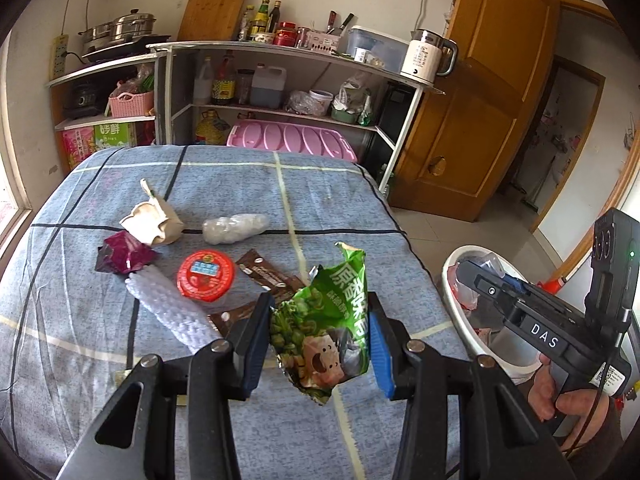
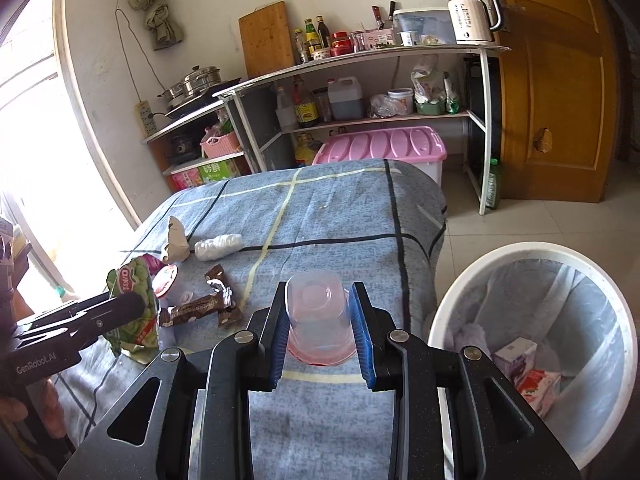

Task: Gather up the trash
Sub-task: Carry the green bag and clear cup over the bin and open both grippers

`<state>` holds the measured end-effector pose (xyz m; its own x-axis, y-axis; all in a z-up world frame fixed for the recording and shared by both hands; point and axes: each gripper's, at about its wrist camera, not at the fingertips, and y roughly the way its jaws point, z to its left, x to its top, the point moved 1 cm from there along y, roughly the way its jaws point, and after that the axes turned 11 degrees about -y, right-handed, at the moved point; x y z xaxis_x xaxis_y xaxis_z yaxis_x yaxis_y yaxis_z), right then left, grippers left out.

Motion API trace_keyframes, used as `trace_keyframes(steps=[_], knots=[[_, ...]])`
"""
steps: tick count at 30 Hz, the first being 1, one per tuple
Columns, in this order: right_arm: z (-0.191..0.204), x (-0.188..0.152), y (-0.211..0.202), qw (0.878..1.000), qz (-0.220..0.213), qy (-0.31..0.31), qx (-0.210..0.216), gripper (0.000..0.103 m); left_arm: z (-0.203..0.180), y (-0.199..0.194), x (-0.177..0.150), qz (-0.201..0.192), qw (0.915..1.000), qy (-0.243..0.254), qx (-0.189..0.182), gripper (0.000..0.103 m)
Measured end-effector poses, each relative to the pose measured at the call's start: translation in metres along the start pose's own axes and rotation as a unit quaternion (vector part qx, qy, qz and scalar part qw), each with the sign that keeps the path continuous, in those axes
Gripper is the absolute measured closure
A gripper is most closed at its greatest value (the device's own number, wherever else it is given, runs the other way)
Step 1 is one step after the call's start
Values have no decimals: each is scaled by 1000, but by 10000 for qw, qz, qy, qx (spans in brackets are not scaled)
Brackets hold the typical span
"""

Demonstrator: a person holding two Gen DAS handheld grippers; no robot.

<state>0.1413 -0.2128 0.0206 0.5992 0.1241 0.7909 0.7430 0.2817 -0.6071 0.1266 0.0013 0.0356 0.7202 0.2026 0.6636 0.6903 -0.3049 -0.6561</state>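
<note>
My left gripper [image 1: 320, 330] is shut on a crumpled green snack bag [image 1: 326, 322], held above the blue checked table cover [image 1: 240, 184]. My right gripper [image 2: 320, 326] is shut on a clear plastic cup [image 2: 318, 312], bottom end facing away, near the table's right edge. A white trash bin [image 2: 532, 344] with a liner stands on the floor to the right and holds cartons. Still on the table lie a red-lidded cup [image 1: 206, 275], brown wrappers [image 1: 266, 276], a purple wrapper [image 1: 126, 258], a beige paper carton [image 1: 154, 220] and two white plastic pieces [image 1: 234, 229].
Metal shelves [image 1: 280, 80] with bottles, pots and a kettle [image 1: 428, 56] stand behind the table, with a pink-lidded box [image 1: 292, 142] under them. A wooden door [image 1: 480, 100] is at the right over tiled floor. A hand [image 1: 560, 392] holds the right gripper's handle beside the bin.
</note>
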Motion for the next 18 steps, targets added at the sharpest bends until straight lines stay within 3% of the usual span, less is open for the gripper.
trace_keyframes(steps=[18], knots=[[-100, -30, -50, 9965, 81, 538, -635, 73, -127, 55, -24, 633, 9919, 728, -821, 57]])
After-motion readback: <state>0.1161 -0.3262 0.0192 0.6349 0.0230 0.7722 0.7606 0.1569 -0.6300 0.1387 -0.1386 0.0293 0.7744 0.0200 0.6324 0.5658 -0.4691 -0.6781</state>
